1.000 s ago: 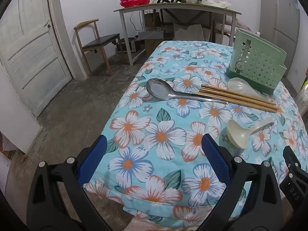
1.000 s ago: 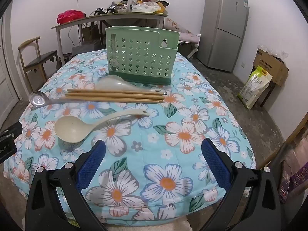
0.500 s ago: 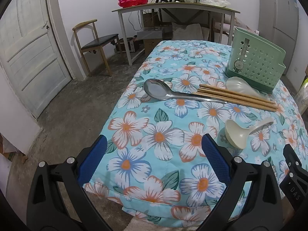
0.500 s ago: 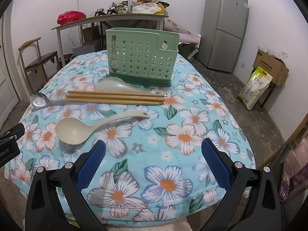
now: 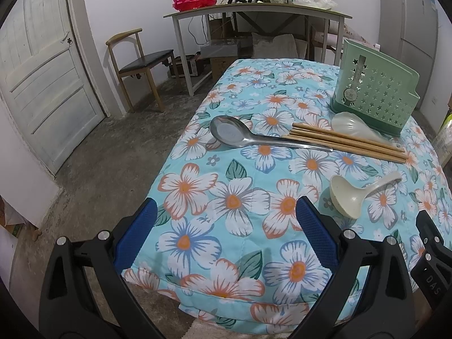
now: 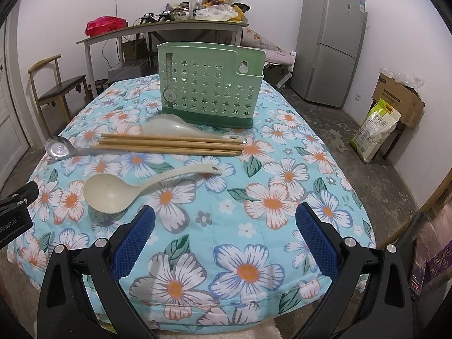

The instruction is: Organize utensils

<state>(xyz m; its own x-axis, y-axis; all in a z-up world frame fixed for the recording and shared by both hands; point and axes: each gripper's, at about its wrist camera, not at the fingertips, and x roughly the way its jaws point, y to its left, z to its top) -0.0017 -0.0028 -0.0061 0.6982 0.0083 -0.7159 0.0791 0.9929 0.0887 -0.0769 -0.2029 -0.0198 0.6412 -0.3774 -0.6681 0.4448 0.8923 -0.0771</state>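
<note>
With both the left gripper [image 5: 226, 226] and right gripper [image 6: 224, 226] spread wide and empty, the cream ladle [image 6: 135, 186] looks light, stiff and smooth, best pinched mid-handle.

Grey fridge [image 6: 329, 42], wooden chair [image 5: 138, 65], cluttered desk [image 5: 254, 14], white door [image 5: 42, 84].

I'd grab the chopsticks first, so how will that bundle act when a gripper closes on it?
The chopsticks look like thin, stiff wooden rods, so probably light and unbending. They lie loose side by side on the soft floral cover, so a pinch may catch only some, and the rest could roll. Their tips rest against the metal spoon, which might shift too.
</note>
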